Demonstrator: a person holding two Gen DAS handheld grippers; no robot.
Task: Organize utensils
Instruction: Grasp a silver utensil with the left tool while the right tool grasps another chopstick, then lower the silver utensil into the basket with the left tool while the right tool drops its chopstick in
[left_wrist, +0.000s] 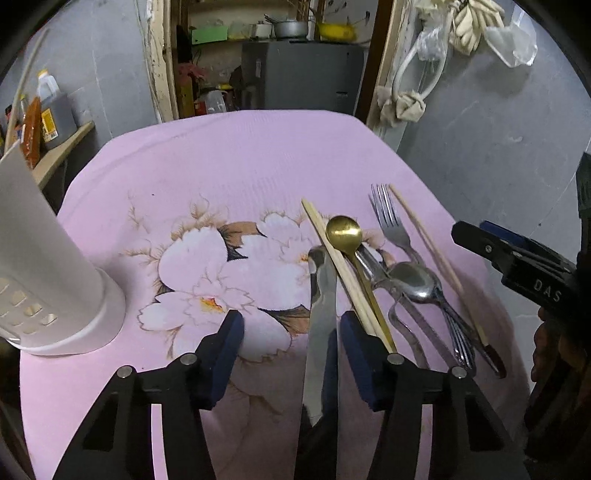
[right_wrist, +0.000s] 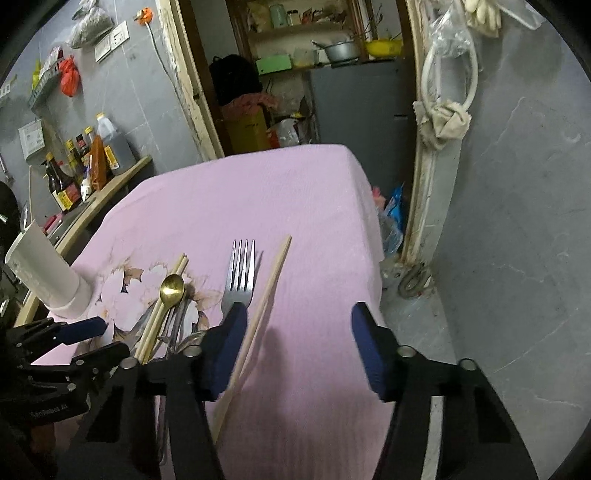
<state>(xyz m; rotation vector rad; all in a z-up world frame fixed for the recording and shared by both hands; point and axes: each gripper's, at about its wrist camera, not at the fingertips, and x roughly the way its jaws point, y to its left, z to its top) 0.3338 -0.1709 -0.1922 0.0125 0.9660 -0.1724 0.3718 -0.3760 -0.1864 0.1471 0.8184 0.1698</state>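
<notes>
In the left wrist view, the left gripper (left_wrist: 291, 354) is seen with its two blue-padded jaws spread apart above the pink flowered tablecloth (left_wrist: 229, 173). A long flat steel knife (left_wrist: 322, 332) lies between the jaws, close to the right-hand pad; whether that pad touches it cannot be told, and the left-hand pad stands clear of it. The long axis of the knife runs almost straight away from the camera, in line with the fingers, so a closing of the jaws would meet it across its width. Just to its right lie a pair of pale wooden chopsticks (left_wrist: 340, 266), a brass-coloured spoon (left_wrist: 345, 232), a steel spoon (left_wrist: 417, 282), a steel fork (left_wrist: 389, 218) and a single pale chopstick (left_wrist: 424, 240), all pointing roughly the same way. A tall white perforated plastic utensil holder (left_wrist: 48, 266) stands at the left, well apart from the pile. The left gripper is judged the nearer to the knife.

In the right wrist view, the right gripper (right_wrist: 299, 350) is likewise seen spread, nothing being pinched. The single pale chopstick lies between its jaws, just beside the left-hand pad, its long axis slanting away and slightly to the right. The steel fork lies just beyond that pad. The right gripper is judged the nearer to this chopstick. The utensil holder stands at the far left, beyond the left gripper.
</notes>
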